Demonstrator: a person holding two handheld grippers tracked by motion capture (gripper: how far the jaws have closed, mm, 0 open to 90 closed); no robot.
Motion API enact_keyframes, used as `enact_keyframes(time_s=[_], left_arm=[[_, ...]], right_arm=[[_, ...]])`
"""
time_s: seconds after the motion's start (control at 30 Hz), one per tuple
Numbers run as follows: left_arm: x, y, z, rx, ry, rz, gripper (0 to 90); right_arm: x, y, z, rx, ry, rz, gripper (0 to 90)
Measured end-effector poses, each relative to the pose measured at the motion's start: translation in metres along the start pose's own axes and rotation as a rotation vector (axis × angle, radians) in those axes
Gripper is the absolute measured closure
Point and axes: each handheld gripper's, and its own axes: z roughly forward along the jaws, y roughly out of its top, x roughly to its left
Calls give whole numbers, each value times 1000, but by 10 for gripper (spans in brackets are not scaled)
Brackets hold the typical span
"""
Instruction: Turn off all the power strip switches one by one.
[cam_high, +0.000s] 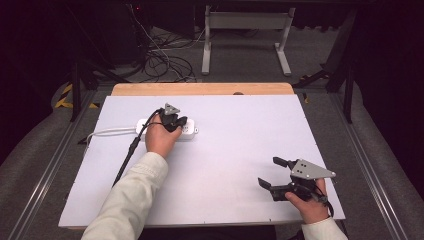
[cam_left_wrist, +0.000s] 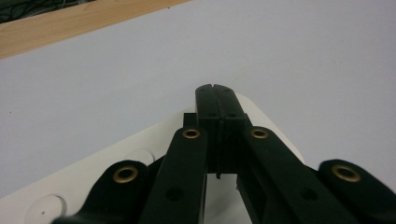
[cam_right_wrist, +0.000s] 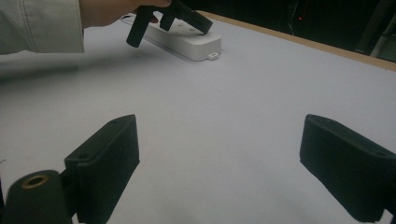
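A white power strip (cam_high: 186, 129) lies flat on the pale surface (cam_high: 235, 150), toward its far left part, set lengthwise roughly along the far edge and well in from the left edge, with a white cord (cam_high: 107, 132) running off its left end toward the left edge. The left tool (cam_high: 172, 121) is down over the strip, held by the person's left hand (cam_high: 160, 139), whose light sleeve (cam_high: 131, 200) reaches in from the near edge. In the left gripper view its two black jaws are pressed flat against each other with nothing between them, their joined tips over the rounded end of the power strip (cam_left_wrist: 140, 154); from where I stand it looks as though the tips touch the strip's top face, though I cannot be sure they actually make contact. In the right gripper view the left tool (cam_right_wrist: 205, 29) slants down onto the strip's (cam_right_wrist: 196, 44) upper face near its end. A black cable (cam_high: 131, 152) trails from it back toward the near left. The right tool (cam_high: 273, 173) rests near the near right corner, well apart from the strip, gripped by the right hand (cam_high: 311, 204); its jaws stand wide apart with nothing but bare surface between them, pointing left across the surface.
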Motion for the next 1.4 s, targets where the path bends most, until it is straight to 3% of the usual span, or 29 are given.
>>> enact_keyframes(time_s=[0.23, 0.63, 0.83, 0.97, 1.03, 1.17, 1.3, 1.4], left_arm=[[2, -1, 1, 10, 8, -2, 900], [-5, -1, 3, -5, 16, 38, 900], [-5, -2, 4, -10, 7, 23, 900], [-6, -2, 4, -6, 21, 28, 900], [-4, -1, 2, 9, 61, 49, 900], [2, -5, 2, -22, 6, -15, 900], [-1, -5, 2, -16, 38, 42, 900], [-2, -5, 2, -15, 39, 41, 900]], right_arm=[[0, 0, 0, -1, 0, 0, 127], [0, 0, 0, -1, 1, 1, 127], [0, 0, -1, -1, 2, -2, 126], [0, 0, -1, -1, 1, -3, 127], [1, 0, -1, -3, 3, -4, 126], [1, 0, -1, -3, 4, -4, 126], [1, 0, -1, -1, 4, -4, 126], [1, 0, -1, -2, 4, -4, 126]])
